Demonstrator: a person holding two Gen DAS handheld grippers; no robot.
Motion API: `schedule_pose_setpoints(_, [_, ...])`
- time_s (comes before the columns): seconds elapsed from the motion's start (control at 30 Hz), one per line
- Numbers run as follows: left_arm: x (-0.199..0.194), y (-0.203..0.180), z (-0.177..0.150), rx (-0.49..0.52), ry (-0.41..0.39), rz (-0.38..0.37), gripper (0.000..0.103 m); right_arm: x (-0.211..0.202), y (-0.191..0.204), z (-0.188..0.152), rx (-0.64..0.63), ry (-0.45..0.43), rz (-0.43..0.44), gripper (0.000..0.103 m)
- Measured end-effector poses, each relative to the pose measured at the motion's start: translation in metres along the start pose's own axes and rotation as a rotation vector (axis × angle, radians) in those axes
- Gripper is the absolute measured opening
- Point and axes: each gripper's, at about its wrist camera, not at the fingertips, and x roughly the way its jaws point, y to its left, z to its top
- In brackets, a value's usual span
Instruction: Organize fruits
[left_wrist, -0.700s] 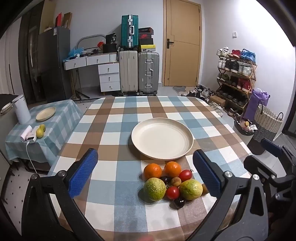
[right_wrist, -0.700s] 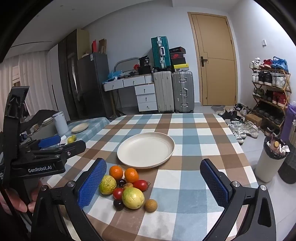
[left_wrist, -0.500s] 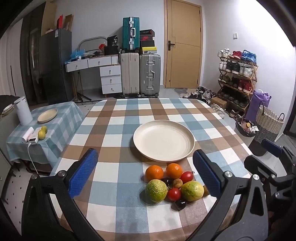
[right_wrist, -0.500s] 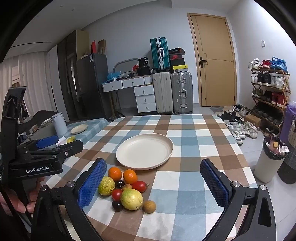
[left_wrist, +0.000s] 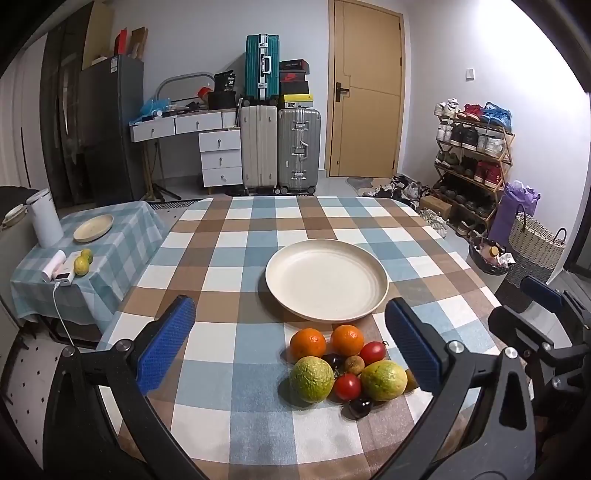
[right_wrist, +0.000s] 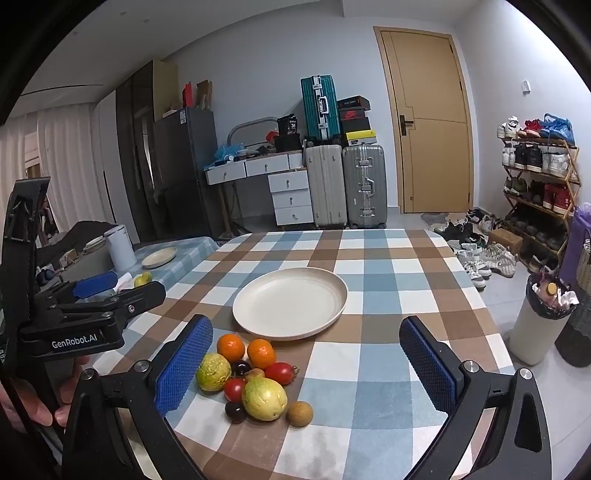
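Hovering: left gripper (left_wrist: 290, 338) and right gripper (right_wrist: 306, 360) both hang above the table (left_wrist: 236, 236), fingers spread wide, nothing between them.
Fruit: pile (right_wrist: 255, 376) sits on the checked cloth just short of the empty plate (right_wrist: 291, 306).
Risk: round fruits touch each other; nudging one could roll its neighbours toward the table's near edge.
Hidden: small brown fruit (right_wrist: 299, 413) is partly behind a finger in the left view; dark ones hard to identify.
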Motion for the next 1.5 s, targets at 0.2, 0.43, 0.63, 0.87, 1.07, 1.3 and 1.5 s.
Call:
schedule_pose_setpoints(0.2, [0.002, 0.0, -0.004, -0.001, 0.006, -0.002, 0.102, 0.0, 0.0, 0.001, 0.02, -0.003, 0.017, 0.103])
schedule_pose_setpoints(0.43, [0.003, -0.002, -0.006, 0.002, 0.008, 0.008, 0.102, 0.001, -0.005, -0.001, 0.036, -0.002, 0.02, 0.103])
schedule_pose_setpoints(0.63, [0.005, -0.002, -0.006, 0.0, 0.011, 0.007, 0.102, -0.001, -0.007, -0.002, 0.047, 0.0, 0.019, 0.103])
schedule_pose_setpoints(0.87, [0.007, -0.003, -0.008, -0.003, 0.014, -0.004, 0.102, -0.003, -0.006, 0.0, 0.035, -0.01, 0.022, 0.103])
schedule_pose_setpoints(1.07, [0.008, -0.004, -0.009, -0.003, 0.014, -0.005, 0.102, -0.002, -0.003, 0.001, 0.021, -0.007, 0.021, 0.103])
schedule_pose_setpoints(1.3, [0.008, -0.004, -0.009, -0.006, 0.016, -0.005, 0.102, -0.002, -0.003, 0.0, 0.021, -0.008, 0.022, 0.103])
schedule_pose_setpoints(1.5, [0.009, -0.005, -0.012, -0.012, 0.025, -0.016, 0.102, -0.001, -0.002, 0.0, 0.028, -0.007, 0.027, 0.103])
